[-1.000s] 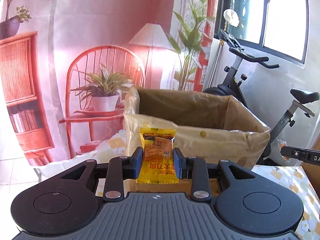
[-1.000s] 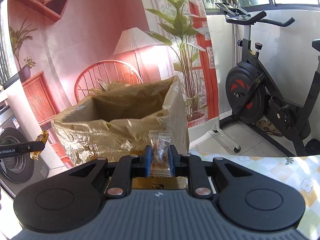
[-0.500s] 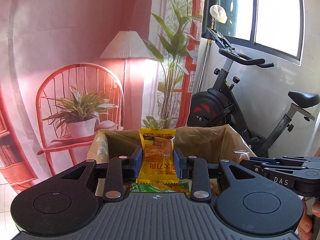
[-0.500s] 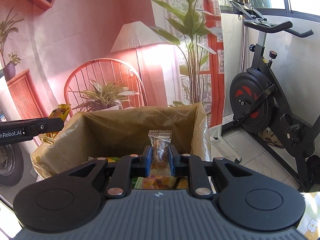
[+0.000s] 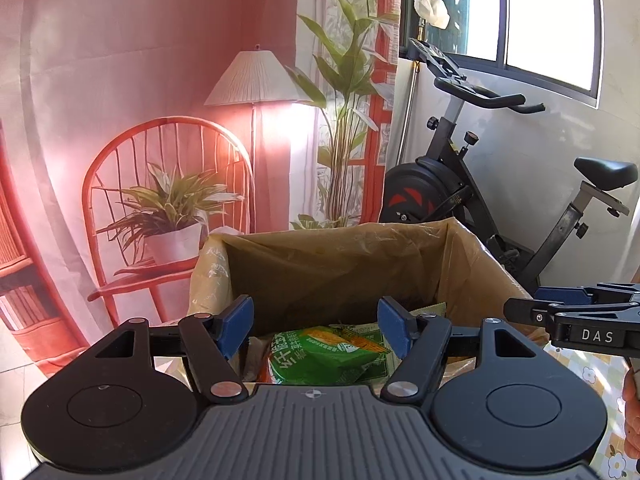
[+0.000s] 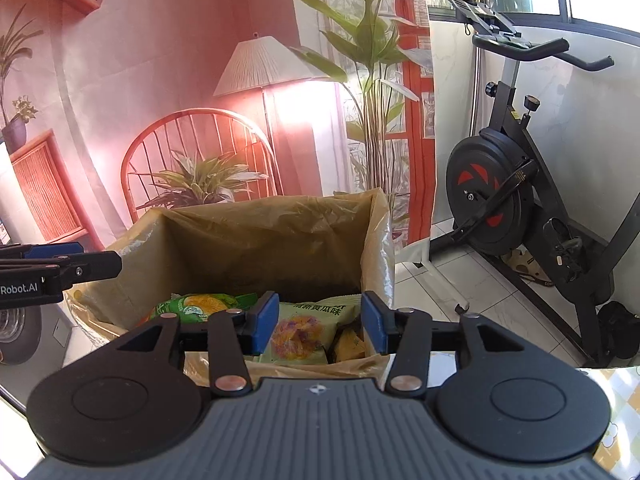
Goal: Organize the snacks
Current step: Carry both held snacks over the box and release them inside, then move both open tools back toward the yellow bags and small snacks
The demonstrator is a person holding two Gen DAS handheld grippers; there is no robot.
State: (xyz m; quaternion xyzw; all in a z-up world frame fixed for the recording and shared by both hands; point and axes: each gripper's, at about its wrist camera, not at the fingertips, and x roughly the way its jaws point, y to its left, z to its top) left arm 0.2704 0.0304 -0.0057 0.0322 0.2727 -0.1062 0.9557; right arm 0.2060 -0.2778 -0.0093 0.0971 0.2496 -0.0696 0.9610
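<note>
Your left gripper (image 5: 316,330) and right gripper (image 6: 319,322) both hover level over the near rim of the bag-lined box (image 5: 460,264), jaws spread wide and empty. Inside it lie the snacks: a green packet (image 5: 328,356) and a pale green packet (image 6: 304,332). Beyond stand a printed backdrop (image 5: 160,80) and an exercise bike (image 6: 504,196).

The surface (image 5: 588,364) shows only in slivers — a cloth of pale yellow checks with small white flowers, at the lower right edge of both wrist views. On it stands the box (image 6: 260,252), lined with a tan plastic bag folded over its rim. Beyond the surface lies the floor (image 6: 492,300) — white tiles, carrying the exercise bike (image 6: 508,196).
</note>
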